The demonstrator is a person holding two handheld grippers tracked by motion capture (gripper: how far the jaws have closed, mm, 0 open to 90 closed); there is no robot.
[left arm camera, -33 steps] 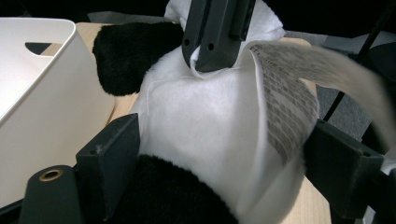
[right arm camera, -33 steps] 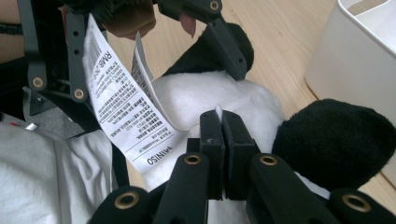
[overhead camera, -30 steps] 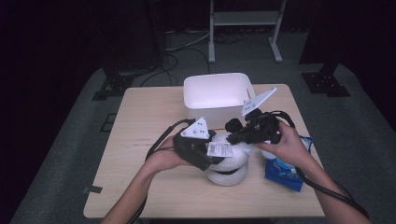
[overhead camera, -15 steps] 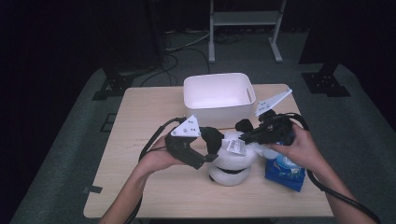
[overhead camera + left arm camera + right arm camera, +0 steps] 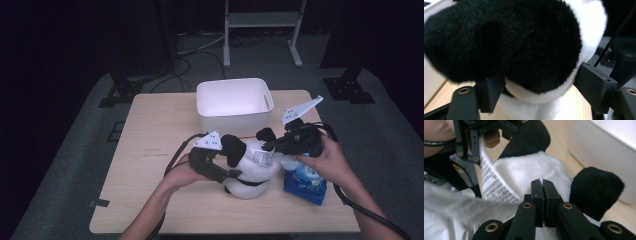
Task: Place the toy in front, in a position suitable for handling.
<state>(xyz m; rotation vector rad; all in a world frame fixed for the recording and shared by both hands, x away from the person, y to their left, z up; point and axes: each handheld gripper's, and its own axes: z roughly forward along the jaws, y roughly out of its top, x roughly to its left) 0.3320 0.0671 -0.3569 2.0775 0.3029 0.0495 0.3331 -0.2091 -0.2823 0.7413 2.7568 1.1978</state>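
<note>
Right gripper (image 5: 541,182): fingers pressed together, pinching a thin fold of white fabric on the panda (image 5: 252,167); the fold's edge shows between the finger tips. A printed tag (image 5: 492,182) runs from the panda's white body just beside these fingers.

Left gripper (image 5: 534,85): fingers spread on either side of a black plush limb (image 5: 506,42), which lies between them. They have just been closing. Whether the pads press the plush cannot be told.

The panda lies on the counter (image 5: 150,150) between the two hands, near the front edge. A white bin (image 5: 235,105) stands just behind it. A blue packet (image 5: 305,182) lies under the right hand (image 5: 330,160), touching the panda's right side.
</note>
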